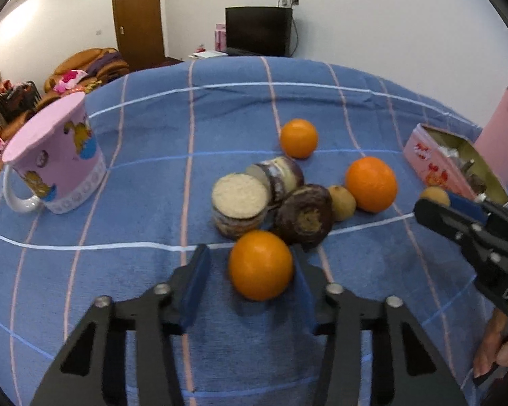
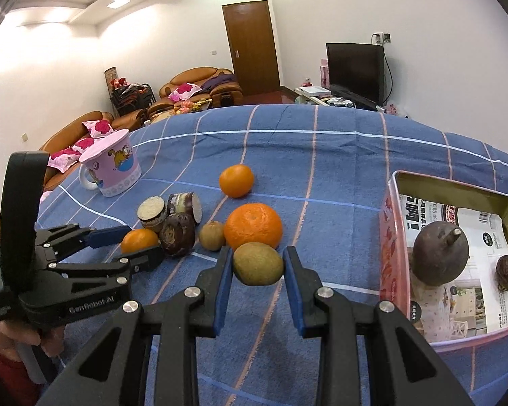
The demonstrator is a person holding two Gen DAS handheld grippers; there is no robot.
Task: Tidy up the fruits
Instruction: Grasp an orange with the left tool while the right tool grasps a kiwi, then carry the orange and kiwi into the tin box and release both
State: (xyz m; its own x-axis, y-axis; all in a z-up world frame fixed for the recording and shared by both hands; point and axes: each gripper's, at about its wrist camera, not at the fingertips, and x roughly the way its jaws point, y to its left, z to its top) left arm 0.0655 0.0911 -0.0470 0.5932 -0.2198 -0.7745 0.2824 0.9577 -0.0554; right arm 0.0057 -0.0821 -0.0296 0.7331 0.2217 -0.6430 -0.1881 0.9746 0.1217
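Note:
In the left wrist view, a small orange [image 1: 260,265] lies on the blue checked cloth between the jaws of my left gripper [image 1: 251,252]. The right pad [image 1: 303,291] touches it and a strip of cloth shows beside the left pad [image 1: 196,287]. The right wrist view shows that gripper [image 2: 144,241] around the same orange [image 2: 139,241]. My right gripper [image 2: 256,252] is shut on a brown kiwi [image 2: 258,264], pads against both sides, just left of the open pink tin [image 2: 389,237]. From the left wrist it [image 1: 435,201] appears beside the tin [image 1: 430,165].
A big orange [image 2: 254,225], a far orange [image 2: 236,181], a second kiwi [image 2: 212,235] and cut purple tuber pieces [image 2: 177,238] cluster mid-cloth. The tin holds two dark round fruits [image 2: 440,257]. An upturned pink mug [image 2: 115,167] stands at the left, and a pink lid [image 1: 504,128] behind the tin.

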